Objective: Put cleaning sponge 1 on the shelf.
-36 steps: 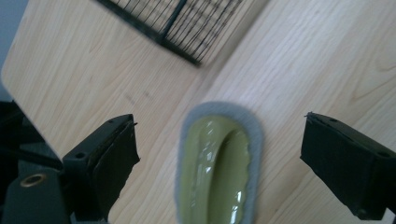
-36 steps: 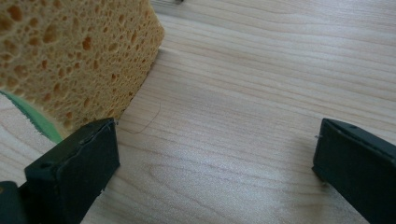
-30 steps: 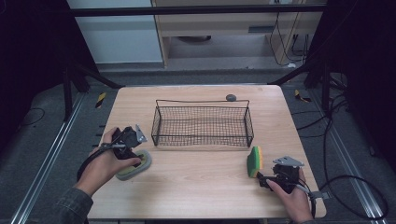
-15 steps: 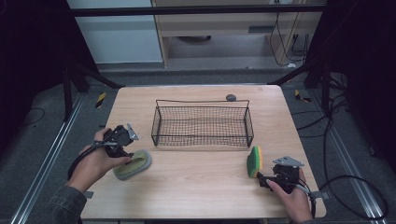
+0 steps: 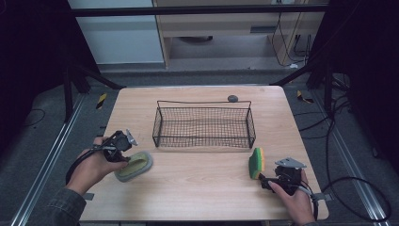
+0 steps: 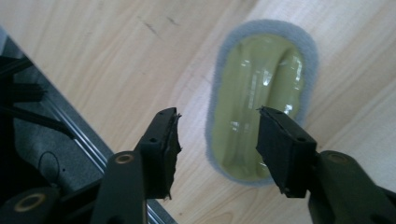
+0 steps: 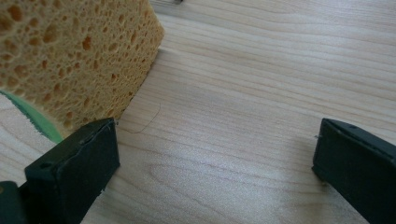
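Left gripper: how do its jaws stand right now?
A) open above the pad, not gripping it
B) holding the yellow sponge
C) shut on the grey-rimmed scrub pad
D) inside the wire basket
A: the left gripper has its jaws spread, with the scrub pad lying flat on the table beneath them.

No text, label, brand, number or sign can be read anywhere: not on the light wooden counter, nor on anything that lies on it.

Bare table lies open between both sponges; the wire basket blocks behind.
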### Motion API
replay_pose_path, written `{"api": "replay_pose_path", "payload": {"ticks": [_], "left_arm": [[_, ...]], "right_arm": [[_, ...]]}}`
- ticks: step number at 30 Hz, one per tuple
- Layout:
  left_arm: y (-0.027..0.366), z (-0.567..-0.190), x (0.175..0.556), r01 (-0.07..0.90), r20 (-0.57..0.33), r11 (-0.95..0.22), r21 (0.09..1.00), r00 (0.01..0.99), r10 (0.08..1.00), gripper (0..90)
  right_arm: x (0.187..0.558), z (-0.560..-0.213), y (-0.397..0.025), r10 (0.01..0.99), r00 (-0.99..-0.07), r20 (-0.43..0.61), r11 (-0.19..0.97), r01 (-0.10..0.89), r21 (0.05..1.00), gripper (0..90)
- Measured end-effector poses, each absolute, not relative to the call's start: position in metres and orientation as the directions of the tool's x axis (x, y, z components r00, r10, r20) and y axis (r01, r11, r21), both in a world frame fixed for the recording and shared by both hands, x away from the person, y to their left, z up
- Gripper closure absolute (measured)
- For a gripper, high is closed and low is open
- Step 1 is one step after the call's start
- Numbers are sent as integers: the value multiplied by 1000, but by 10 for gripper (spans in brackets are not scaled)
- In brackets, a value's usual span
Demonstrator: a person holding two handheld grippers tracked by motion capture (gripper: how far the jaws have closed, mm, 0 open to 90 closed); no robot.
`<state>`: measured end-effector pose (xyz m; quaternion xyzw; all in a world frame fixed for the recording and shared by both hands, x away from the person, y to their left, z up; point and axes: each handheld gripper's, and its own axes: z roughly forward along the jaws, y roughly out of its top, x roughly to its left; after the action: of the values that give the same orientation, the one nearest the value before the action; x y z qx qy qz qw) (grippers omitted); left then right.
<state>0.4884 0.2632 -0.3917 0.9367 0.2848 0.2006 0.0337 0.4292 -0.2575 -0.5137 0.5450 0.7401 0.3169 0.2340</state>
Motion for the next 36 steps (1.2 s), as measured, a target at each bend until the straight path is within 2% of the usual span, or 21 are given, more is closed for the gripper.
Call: {"api": "replay_pose_path", "payload": {"ticks": [6, 16, 36], "left_arm": [[261, -401, 490, 519, 323, -838, 169, 774, 544, 539], [257, -419, 496, 510, 313, -849, 141, 790, 527, 560], [257, -432, 515, 499, 212, -862, 83, 837, 505, 624]], "right_arm": [[429, -514, -258, 955, -297, -4, 208, 658, 724, 5], [429, -514, -258, 954, -299, -4, 209, 658, 724, 5], [429, -514, -258, 954, -299, -3, 209, 658, 724, 5]]}}
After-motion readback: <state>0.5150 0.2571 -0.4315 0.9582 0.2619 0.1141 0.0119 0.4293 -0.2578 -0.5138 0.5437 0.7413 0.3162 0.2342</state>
